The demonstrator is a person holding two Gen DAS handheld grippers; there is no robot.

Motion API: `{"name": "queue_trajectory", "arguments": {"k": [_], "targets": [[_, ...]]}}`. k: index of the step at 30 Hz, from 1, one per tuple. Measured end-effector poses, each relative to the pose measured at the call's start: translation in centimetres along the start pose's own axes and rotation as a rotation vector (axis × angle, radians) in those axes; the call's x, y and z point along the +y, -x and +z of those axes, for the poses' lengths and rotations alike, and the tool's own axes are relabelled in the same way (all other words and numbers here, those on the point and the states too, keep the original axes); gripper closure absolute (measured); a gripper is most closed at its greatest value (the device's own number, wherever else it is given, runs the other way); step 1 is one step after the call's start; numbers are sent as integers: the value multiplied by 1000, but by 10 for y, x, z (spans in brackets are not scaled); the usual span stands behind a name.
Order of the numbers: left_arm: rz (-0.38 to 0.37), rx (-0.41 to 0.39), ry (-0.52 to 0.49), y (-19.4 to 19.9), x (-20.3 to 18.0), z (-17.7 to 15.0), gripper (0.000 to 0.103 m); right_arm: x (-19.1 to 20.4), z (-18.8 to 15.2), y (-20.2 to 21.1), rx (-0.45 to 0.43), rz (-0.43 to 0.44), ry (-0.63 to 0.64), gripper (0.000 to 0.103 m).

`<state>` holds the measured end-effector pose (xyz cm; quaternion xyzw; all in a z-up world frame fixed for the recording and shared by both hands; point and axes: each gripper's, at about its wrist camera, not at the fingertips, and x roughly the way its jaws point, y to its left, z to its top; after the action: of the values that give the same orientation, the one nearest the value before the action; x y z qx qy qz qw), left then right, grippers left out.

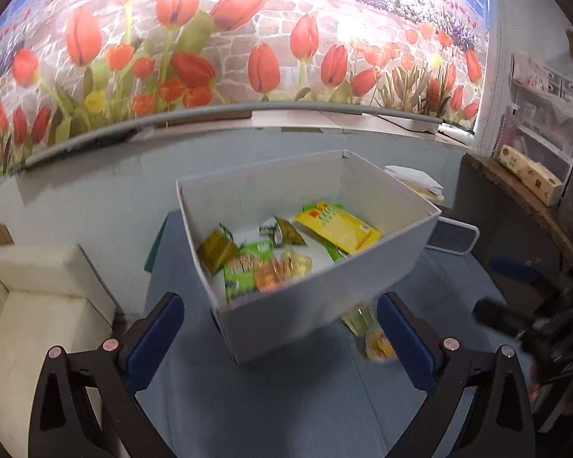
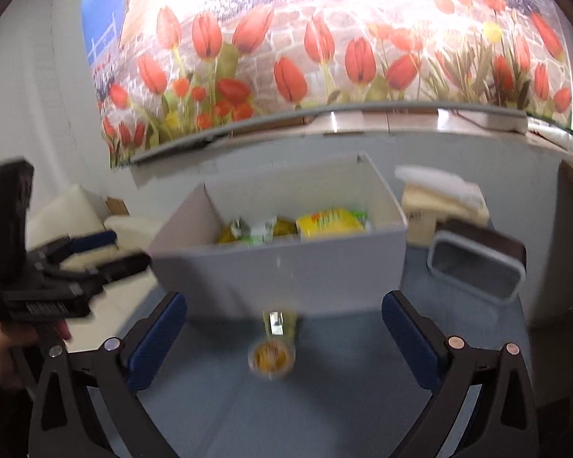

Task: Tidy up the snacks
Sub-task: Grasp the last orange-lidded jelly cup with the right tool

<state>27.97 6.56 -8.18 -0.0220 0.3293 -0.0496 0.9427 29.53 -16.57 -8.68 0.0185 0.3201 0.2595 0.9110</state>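
Blue cloth-covered table [image 1: 271,412]: bears everything listed below; a tulip-print wall hanging [image 1: 225,49] hangs behind it.

Open white cardboard box [image 1: 366,290]: stands mid-table, open at the top. Contents, lying loose on its floor: a flat yellow snack bag [image 1: 338,227] at the far right; a bright green printed packet [image 1: 244,273] at the near left; an olive-green packet [image 1: 217,249] just left of it; a small dark green packet [image 1: 284,231] between the olive and the yellow ones; a clear wrap of orange-yellow pieces [image 1: 282,269] overlapping the bright green packet.

Grey-rimmed rectangular bin [image 2: 477,269]: on the table, right of the box, empty-sided view only.

Clear yellow-filled snack cup [image 2: 273,355]: lies on the cloth just in front of the box's near wall, outside it, blurred.

Left gripper [image 1: 280,337]: blue-padded fingers spread wide, nothing between them; the box's near corner sits in the gap, contact not discernible.

Right gripper [image 2: 284,337]: fingers likewise spread wide, holding nothing, the snack cup lying between and beyond them, untouched.
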Motion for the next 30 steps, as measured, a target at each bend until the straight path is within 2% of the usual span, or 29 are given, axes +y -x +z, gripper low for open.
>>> {"name": "queue_trajectory", "arguments": {"k": [4, 8, 12, 16, 17, 18, 19, 21, 25, 30], "targets": [[-28, 6, 18, 18, 0, -24, 0, 2, -31, -16, 85, 19, -11, 0], [-23, 2, 13, 38, -6, -48, 0, 11, -52, -43, 169, 37, -5, 0], [-51, 19, 31, 45, -11, -66, 0, 20, -54, -67, 188, 6, 26, 0], [-36, 29, 36, 44, -14, -76, 0, 19, -46, -91, 215, -33, 0, 1], [-48, 31, 43, 43, -15, -77, 0, 19, -43, -98, 225, -54, 3, 2], [-57, 37, 49, 41, -15, -78, 0, 19, -42, -102, 237, -55, 5, 10], [-56, 40, 55, 39, -15, -78, 0, 20, -41, -107, 255, -56, 9, 27], [-64, 47, 59, 35, -16, -79, 0, 20, -42, -119, 299, -80, 30, 52], [-76, 64, 68, 28, -17, -80, 0, 22, -43, -124, 302, -57, 31, 55], [-85, 65, 100, 18, -16, -72, 0, 18, -49, -102, 269, -30, 30, 55]]}}
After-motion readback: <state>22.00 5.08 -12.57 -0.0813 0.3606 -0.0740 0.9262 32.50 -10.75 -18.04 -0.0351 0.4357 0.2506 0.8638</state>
